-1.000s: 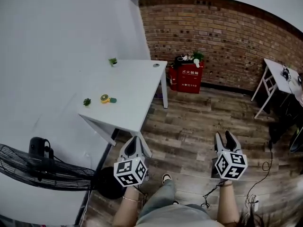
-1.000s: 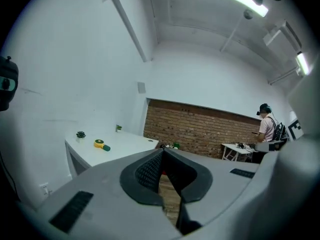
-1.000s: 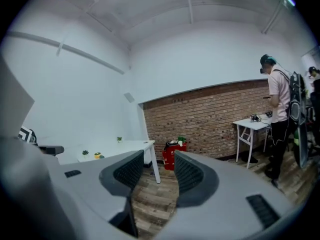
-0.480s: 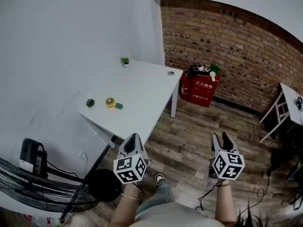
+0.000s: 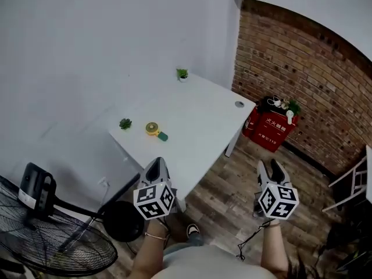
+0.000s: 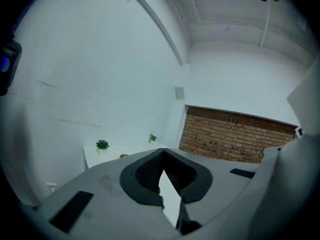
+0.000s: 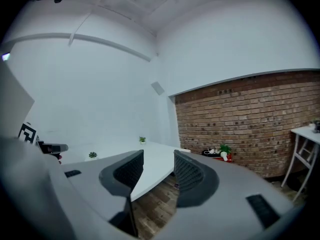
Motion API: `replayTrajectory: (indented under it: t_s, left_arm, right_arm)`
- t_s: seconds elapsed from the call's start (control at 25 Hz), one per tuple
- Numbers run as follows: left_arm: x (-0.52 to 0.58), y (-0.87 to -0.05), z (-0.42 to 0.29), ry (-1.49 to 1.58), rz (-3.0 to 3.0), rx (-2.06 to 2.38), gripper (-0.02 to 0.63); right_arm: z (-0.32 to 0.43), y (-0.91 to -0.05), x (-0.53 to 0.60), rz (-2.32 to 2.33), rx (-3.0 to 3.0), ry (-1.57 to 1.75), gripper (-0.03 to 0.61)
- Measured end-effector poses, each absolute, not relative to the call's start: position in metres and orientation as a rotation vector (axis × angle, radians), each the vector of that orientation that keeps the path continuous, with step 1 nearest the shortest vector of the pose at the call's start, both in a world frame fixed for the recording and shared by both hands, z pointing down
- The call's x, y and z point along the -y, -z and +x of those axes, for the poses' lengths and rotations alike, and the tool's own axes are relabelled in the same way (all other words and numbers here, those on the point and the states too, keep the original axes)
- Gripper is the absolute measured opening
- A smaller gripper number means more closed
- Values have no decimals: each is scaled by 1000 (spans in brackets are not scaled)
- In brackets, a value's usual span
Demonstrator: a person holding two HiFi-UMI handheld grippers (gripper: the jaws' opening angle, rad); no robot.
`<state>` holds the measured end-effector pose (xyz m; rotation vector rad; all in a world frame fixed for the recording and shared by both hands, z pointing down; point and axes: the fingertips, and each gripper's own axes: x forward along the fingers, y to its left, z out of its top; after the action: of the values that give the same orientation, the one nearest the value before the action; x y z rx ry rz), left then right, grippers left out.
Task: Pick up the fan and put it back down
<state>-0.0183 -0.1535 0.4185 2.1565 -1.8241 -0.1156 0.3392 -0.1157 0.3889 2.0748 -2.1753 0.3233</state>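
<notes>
Found small yellow fan (image 5: 152, 128) lying on white tabletop (image 5: 203, 127), well apart from both grippers; noted left gripper (image 5: 156, 161) jaws pressed together on nothing, right gripper (image 5: 269, 165) jaws spread; judged both held low pending approach.

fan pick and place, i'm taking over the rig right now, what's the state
Left gripper: jaws together, empty, by the table's near edge.
Right gripper: jaws apart, empty, over the wood floor.
The small yellow fan with a green handle lies on the white table, near a little potted plant. Neither gripper touches it. A large floor fan stands at lower left.
Done: nothing that shows.
Left: reach in, grip the small fan, lift it, set it back down.
</notes>
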Motion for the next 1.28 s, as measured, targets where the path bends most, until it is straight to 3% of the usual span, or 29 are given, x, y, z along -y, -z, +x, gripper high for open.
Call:
replayTrajectory:
  t_s: [0.76,1.28]
  left_arm:
    - [192,-435,-131,69,1791,2175,11]
    - [201,-427,-154,158,1552,2360,11]
  right_arm:
    - [213,-410,281,1605,2469,-425,192]
    - [151,-381,373,1280,2628,-329,190]
